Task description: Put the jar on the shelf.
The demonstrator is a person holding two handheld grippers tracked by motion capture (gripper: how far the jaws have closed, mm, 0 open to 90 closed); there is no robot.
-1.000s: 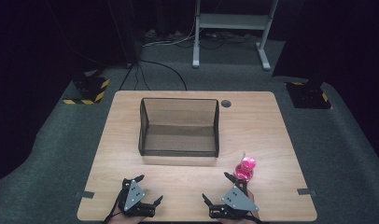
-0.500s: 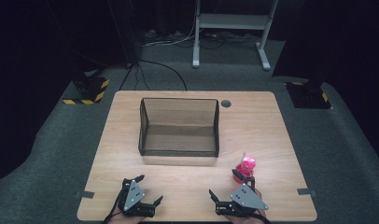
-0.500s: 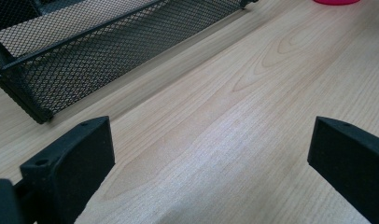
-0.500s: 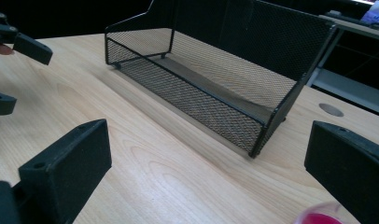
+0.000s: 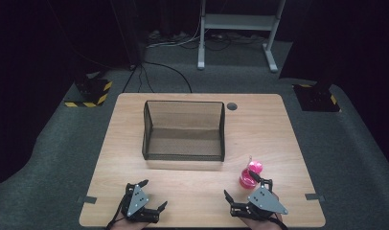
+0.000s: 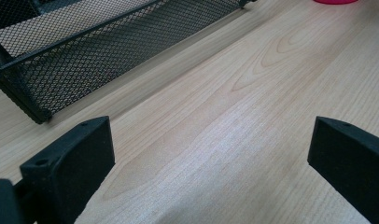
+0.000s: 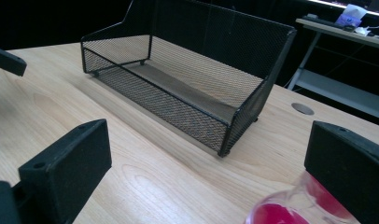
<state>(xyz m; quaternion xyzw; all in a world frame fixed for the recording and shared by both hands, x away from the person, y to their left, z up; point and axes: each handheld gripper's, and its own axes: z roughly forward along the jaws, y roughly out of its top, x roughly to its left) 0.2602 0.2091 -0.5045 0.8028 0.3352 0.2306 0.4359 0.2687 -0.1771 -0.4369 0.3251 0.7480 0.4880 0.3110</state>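
Pink bottle [image 5: 250, 174] stood on the desk [image 5: 279, 134] just ahead of the right gripper [image 5: 247, 193], whose jaws were spread wide and grasped nothing; in the right gripper view its clear neck [image 7: 313, 198] was partly hidden behind one jaw. Left gripper [image 5: 149, 195] jaws were likewise released. Black mesh tray [image 5: 184, 149] sat mid-desk. No label or writing could be read; the bottle's base [image 6: 335, 1] was cut off in the left gripper view.
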